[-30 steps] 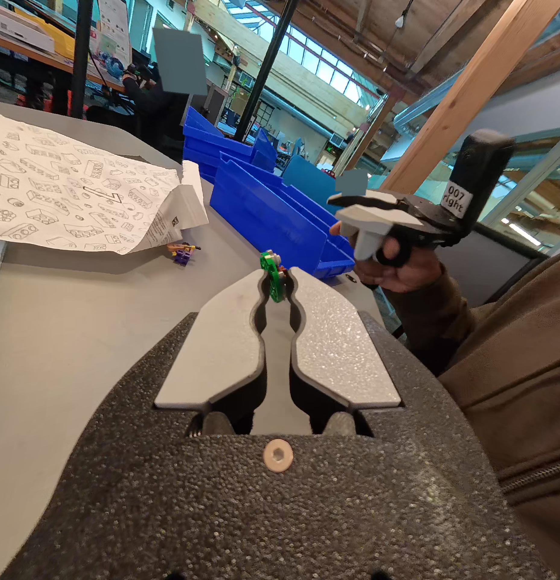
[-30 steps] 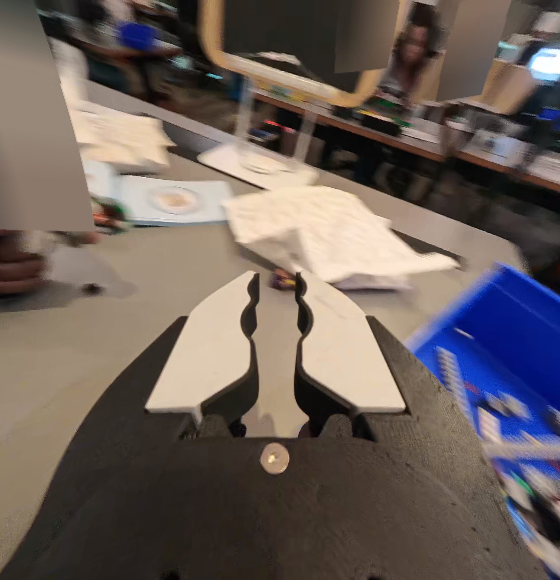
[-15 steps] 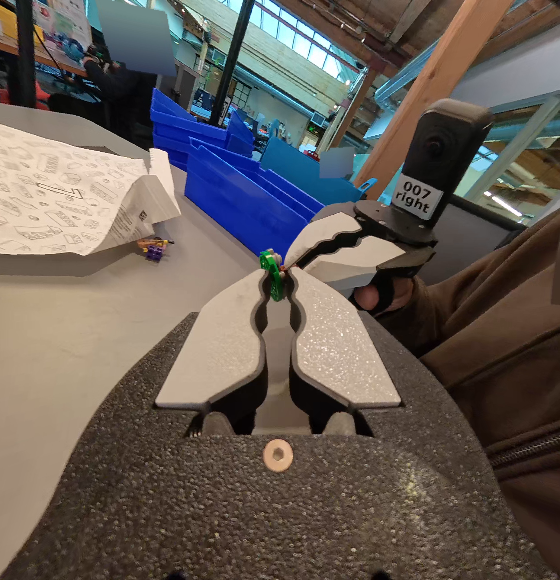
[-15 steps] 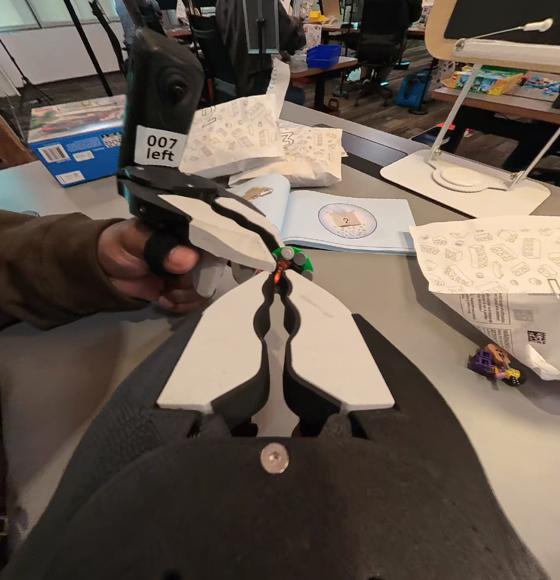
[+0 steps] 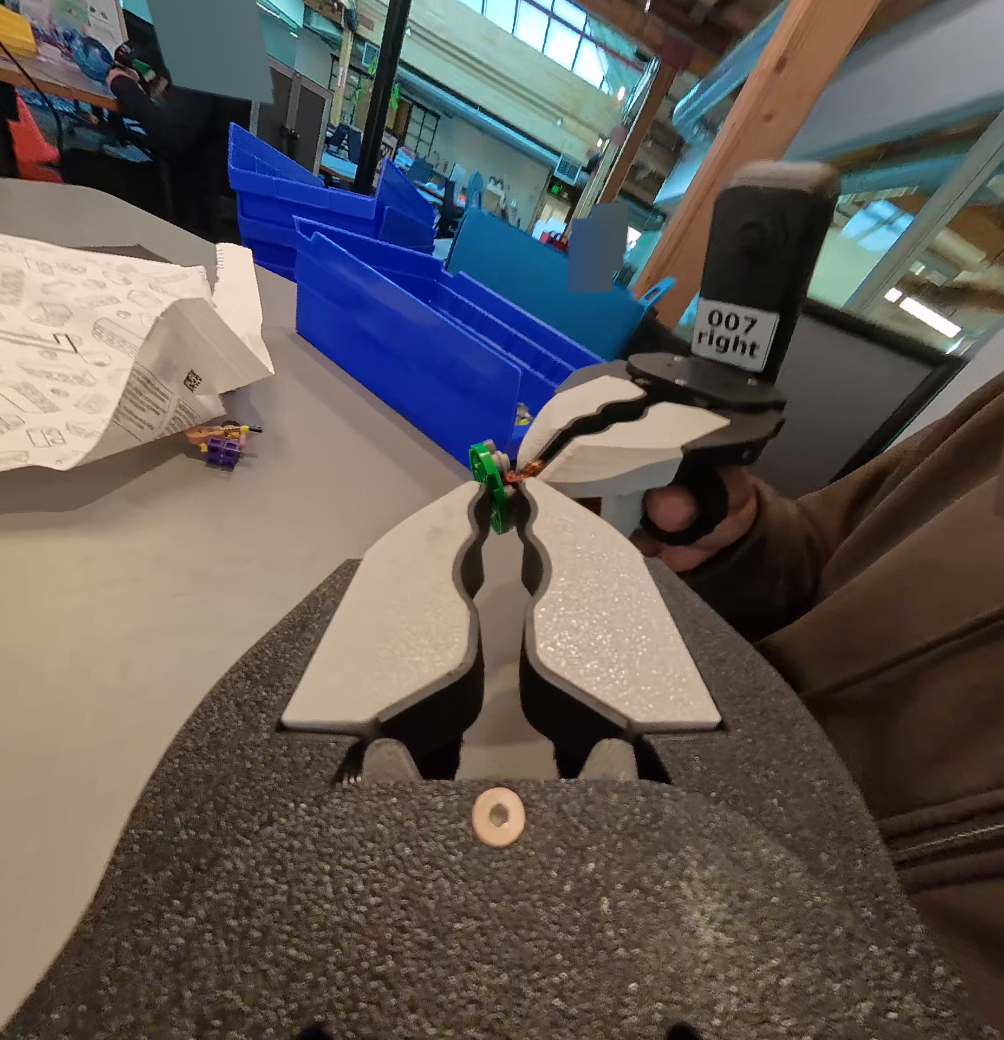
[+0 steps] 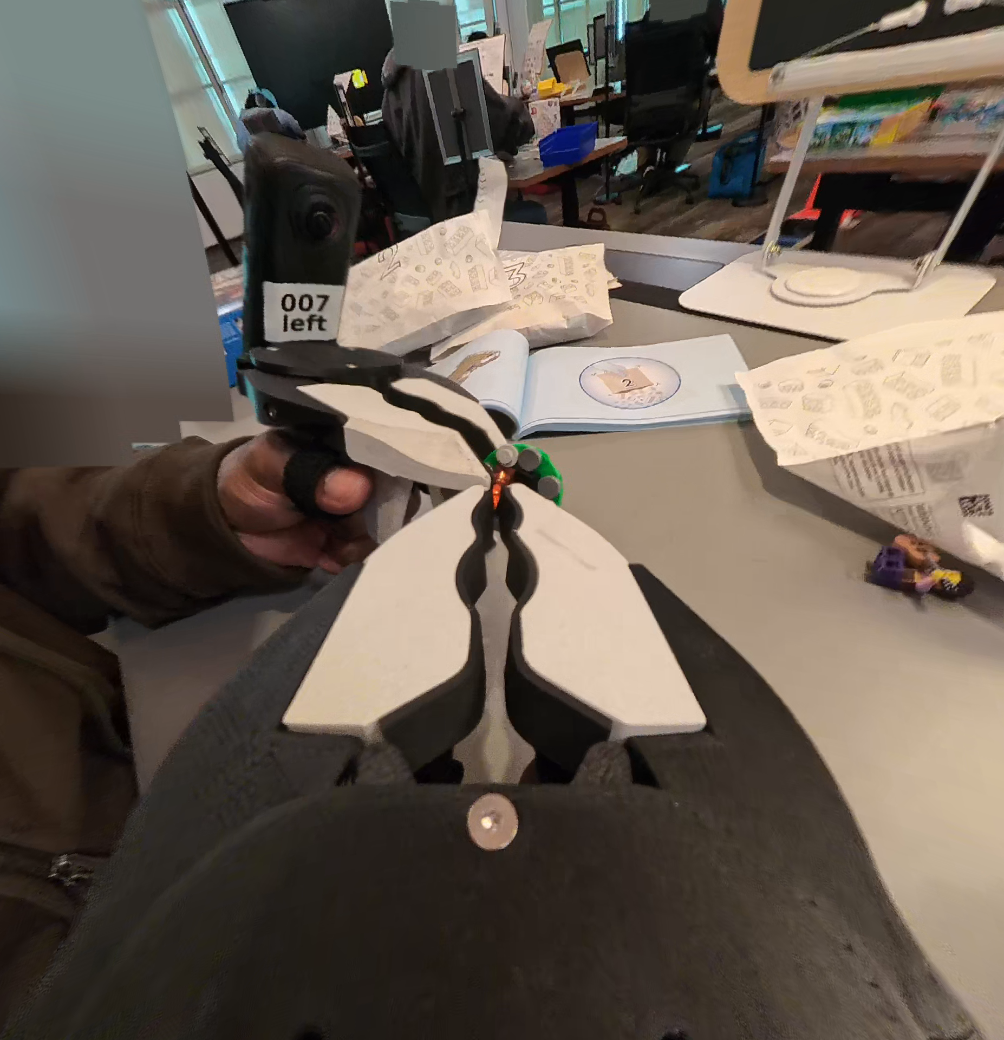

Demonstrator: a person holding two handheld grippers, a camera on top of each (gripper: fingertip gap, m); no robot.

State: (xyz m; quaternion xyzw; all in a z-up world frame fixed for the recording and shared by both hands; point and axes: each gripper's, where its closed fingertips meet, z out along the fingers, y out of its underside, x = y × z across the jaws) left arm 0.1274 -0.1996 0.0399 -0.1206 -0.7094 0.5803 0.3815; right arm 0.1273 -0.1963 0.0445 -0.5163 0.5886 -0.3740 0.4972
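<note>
Left gripper (image 5: 498, 495) and right gripper (image 6: 497, 495) meet tip to tip (jaws of both nearly closed), each hand-held.

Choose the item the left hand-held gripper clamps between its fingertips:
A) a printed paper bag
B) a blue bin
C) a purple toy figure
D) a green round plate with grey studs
D: the left hand-held gripper pinches the green round plate edge-on between its pads.

Table: grey flat tabletop (image 5: 151, 591), lower left of left wrist view.
Bins: blue plastic storage bins (image 5: 410, 349), upper centre.
Bag: white printed paper bag (image 5: 94, 349), left edge.
Figure: small purple and tan toy figure (image 5: 224, 442), just beside bag.
Booklet: open pale blue booklet (image 6: 618, 388), upper centre of right wrist view.
Stand: white flat stand base (image 6: 826, 287), upper right.
</note>
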